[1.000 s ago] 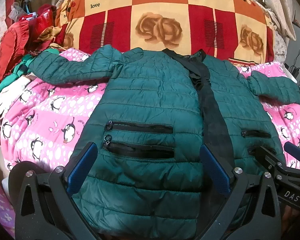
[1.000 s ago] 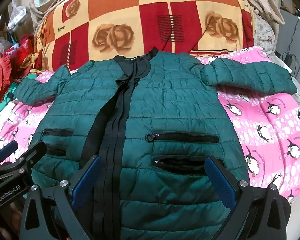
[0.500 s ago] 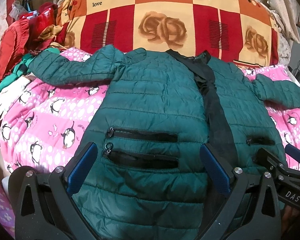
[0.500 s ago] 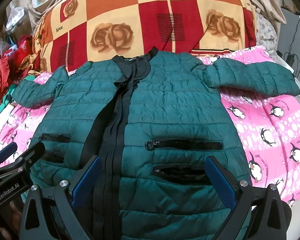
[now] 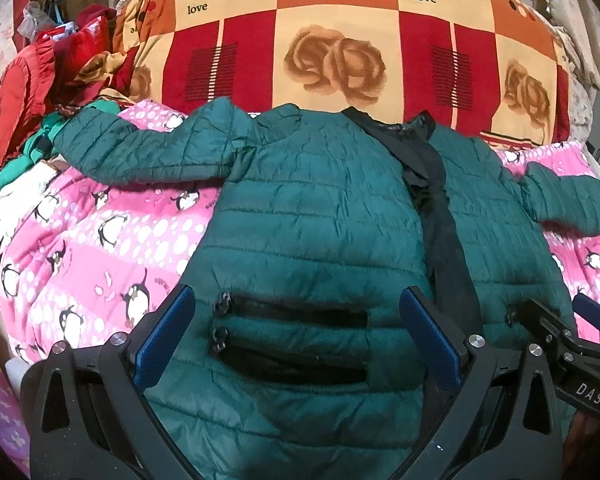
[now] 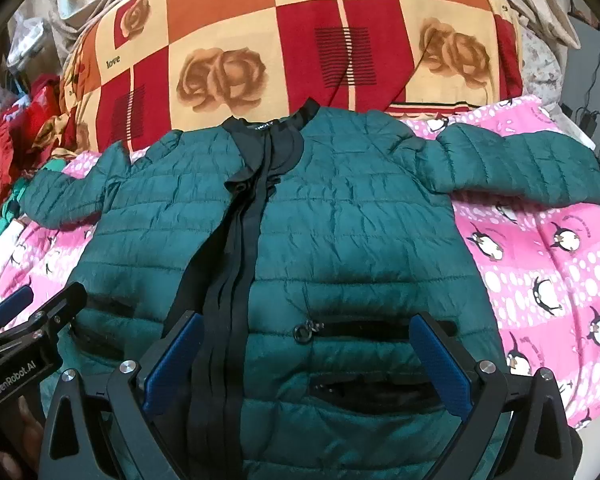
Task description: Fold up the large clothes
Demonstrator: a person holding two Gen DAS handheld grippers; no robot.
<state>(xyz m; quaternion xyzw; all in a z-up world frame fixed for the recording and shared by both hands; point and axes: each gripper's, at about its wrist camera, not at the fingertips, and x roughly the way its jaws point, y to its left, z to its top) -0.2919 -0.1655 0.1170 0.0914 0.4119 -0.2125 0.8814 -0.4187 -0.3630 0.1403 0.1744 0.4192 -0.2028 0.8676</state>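
Note:
A dark green quilted jacket point(image 5: 316, 216) lies flat, front up, on a pink penguin blanket point(image 5: 100, 248), sleeves spread to both sides, black zipper strip down its middle. It also shows in the right wrist view point(image 6: 360, 232). My left gripper point(image 5: 296, 328) is open and empty, hovering over the jacket's left pocket zippers. My right gripper point(image 6: 308, 352) is open and empty over the right pocket area. Each gripper shows at the edge of the other's view: the right gripper point(image 5: 580, 344), the left gripper point(image 6: 28, 328).
A large red, orange and cream rose-patterned quilt point(image 5: 340, 40) is piled behind the jacket. Red and green clothes point(image 5: 28, 92) are heaped at the far left. Cables point(image 6: 592, 120) lie at the far right. The pink blanket point(image 6: 548, 280) extends right of the jacket.
Both grippers have moved forward and lower toward the jacket's pocket area; the jacket looks larger. Jaws stay open. The jacket has not moved.

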